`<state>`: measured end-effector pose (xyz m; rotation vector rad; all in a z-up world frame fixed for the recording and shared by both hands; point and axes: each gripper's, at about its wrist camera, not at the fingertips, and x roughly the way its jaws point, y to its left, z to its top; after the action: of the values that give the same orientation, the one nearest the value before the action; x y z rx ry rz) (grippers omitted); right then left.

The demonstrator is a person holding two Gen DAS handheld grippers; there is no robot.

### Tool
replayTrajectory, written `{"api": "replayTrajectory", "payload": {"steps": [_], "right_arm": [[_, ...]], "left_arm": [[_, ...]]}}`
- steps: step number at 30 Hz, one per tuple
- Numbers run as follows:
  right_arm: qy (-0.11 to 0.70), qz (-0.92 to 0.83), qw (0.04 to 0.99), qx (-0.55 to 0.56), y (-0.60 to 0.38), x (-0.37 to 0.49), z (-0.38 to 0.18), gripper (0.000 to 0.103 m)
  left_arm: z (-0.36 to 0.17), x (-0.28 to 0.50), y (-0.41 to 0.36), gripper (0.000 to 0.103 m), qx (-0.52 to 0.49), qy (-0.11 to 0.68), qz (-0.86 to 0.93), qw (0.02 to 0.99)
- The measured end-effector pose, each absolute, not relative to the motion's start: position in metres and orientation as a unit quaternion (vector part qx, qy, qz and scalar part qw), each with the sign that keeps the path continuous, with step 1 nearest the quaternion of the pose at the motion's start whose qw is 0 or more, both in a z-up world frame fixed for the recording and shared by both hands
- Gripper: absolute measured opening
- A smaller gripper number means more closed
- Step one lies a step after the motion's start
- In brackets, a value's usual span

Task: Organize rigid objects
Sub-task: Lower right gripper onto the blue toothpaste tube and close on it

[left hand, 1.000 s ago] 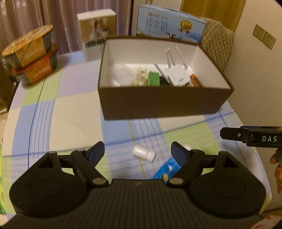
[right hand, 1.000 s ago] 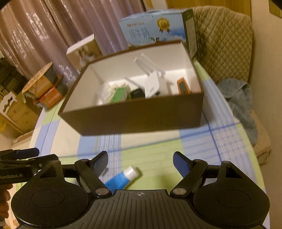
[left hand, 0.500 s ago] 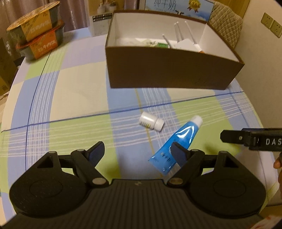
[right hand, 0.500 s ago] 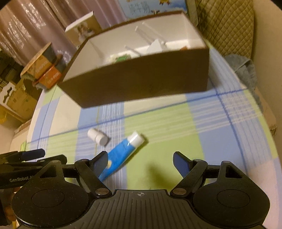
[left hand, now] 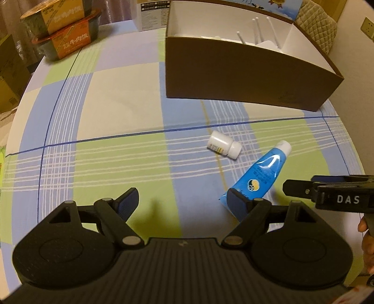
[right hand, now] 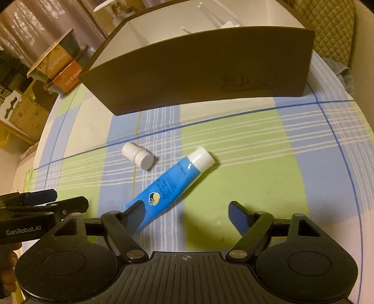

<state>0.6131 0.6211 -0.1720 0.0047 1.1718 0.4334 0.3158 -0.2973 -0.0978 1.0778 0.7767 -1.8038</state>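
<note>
A blue tube (left hand: 259,175) with a white cap lies slantwise on the checked tablecloth, and a small white pill bottle (left hand: 223,145) lies on its side just left of it. Behind them stands an open brown box (left hand: 233,77) holding a white router. My left gripper (left hand: 182,201) hangs open over bare cloth, its right finger by the tube's crimped end. In the right wrist view, my right gripper (right hand: 187,209) is open with its jaws closing. The tube (right hand: 170,184) reaches in beside its left finger, untouched by the pads. The bottle (right hand: 138,155) lies further left, in front of the box (right hand: 198,70).
Two stacked noodle bowls (left hand: 63,30) sit at the table's far left, with a white carton (left hand: 152,11) behind the box. A quilted chair (left hand: 318,25) stands at the far right. Cardboard boxes (right hand: 21,107) sit beyond the round table's left edge.
Both grippers have sunk toward the table and tipped down, so the tube and bottle now show in full. The right gripper's jaws stand narrower than before.
</note>
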Motion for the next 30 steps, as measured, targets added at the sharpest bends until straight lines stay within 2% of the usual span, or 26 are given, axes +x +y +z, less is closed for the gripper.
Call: {"api": "replayTrajectory", "payload": {"steps": [6, 9, 23, 30], "right_arm": [[0.553, 0.203, 0.808, 0.025, 0.628, 0.622, -0.182, 0.048], [0.554, 0.198, 0.808, 0.037, 0.634, 0.628, -0.185, 0.045], [0.546, 0.167, 0.821, 0.021, 0.661, 0.651, -0.202, 0.045], [0.520, 0.161, 0.836, -0.068, 0.688, 0.656, -0.207, 0.045]], "left_arm": [[-0.103, 0.325, -0.304, 0.080, 0.434, 0.319, -0.715, 0.446], [-0.105, 0.328, -0.307, 0.080, 0.434, 0.322, -0.711, 0.450], [-0.116, 0.339, -0.314, 0.080, 0.438, 0.335, -0.696, 0.461], [-0.119, 0.343, -0.319, 0.080, 0.438, 0.335, -0.691, 0.468]]}}
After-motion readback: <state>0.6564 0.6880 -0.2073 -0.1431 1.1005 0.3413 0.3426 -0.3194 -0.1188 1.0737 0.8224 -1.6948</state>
